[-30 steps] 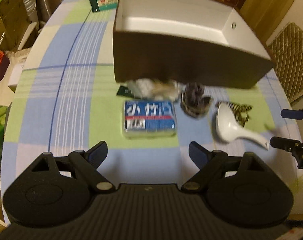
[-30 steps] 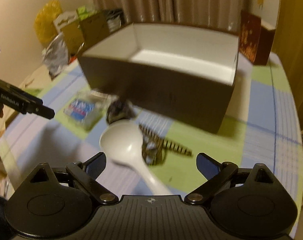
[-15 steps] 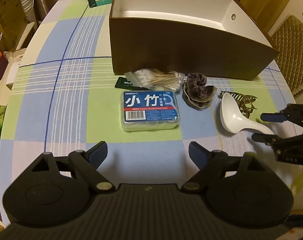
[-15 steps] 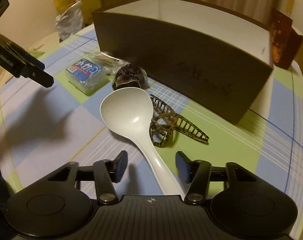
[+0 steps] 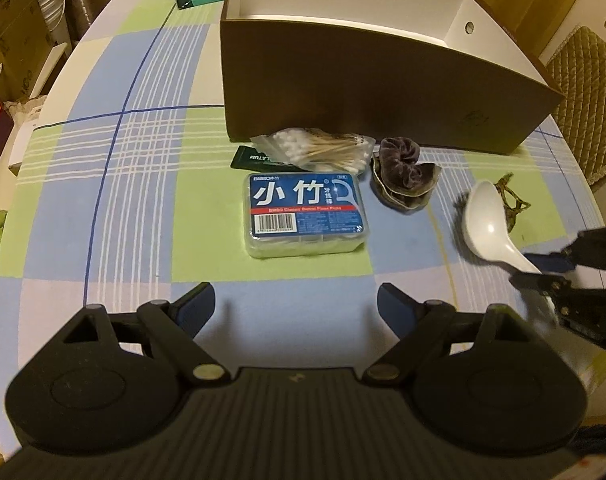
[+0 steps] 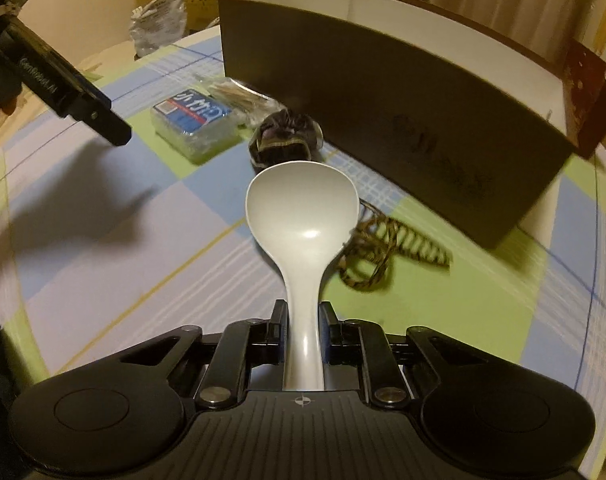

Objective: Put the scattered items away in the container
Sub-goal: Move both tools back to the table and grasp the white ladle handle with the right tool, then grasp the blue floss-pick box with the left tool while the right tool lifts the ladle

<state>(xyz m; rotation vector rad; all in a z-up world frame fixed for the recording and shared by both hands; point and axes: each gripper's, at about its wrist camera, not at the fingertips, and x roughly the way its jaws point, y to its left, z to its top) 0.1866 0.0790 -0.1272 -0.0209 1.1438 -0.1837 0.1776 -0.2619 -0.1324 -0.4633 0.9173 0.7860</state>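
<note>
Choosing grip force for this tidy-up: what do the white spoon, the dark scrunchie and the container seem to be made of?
White spoon: smooth and glossy with a bright highlight in the bowl; glazed ceramic or hard plastic, can't tell which.
Dark scrunchie: soft, gathered fabric with a velvety sheen.
Container: probably rigid cardboard; matte brown outside, white inside, thin flat walls with crisp edges.

The floss-pick box [image 5: 305, 216] reads "小竹"; the left gripper [image 6: 59, 76] reads "GenRobot.AI".
</note>
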